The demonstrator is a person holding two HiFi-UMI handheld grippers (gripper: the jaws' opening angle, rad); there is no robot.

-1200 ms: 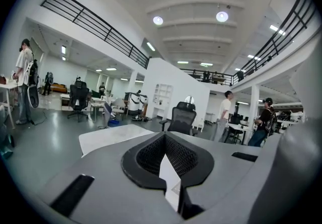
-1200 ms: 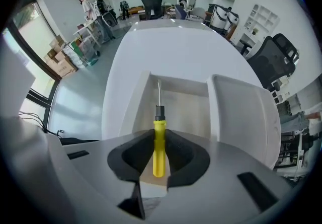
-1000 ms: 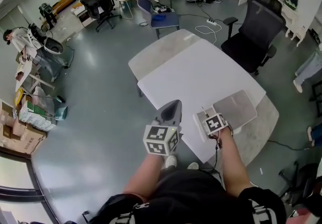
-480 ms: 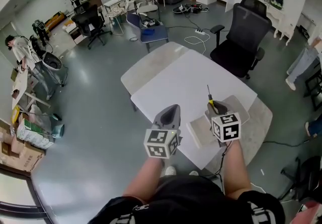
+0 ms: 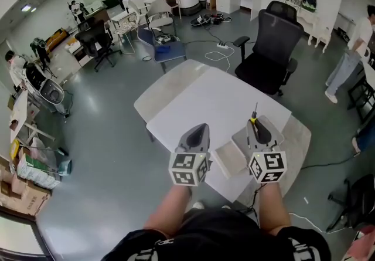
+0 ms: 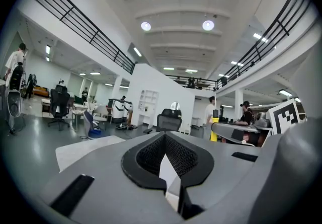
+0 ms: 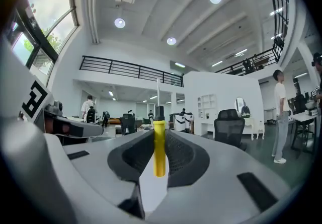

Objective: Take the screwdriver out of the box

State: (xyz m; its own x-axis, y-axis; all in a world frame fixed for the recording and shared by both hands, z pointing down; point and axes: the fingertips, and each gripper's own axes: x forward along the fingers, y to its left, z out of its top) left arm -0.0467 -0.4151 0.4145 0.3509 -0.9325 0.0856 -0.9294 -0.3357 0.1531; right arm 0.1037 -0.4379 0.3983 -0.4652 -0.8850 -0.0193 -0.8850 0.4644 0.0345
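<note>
White bench [image 5: 217, 98] fills the head view. The right tool [image 5: 258, 128] holds the screwdriver [image 5: 254, 118] clear of the open box [image 5: 227, 160], with the left tool [image 5: 198, 132] beside it. Left gripper view: jaws clenched on nothing. Right gripper view: the pads grasp the yellow handle [image 7: 159, 152], shaft upright. I'd grip firmly and carry it well away from the box.
</note>
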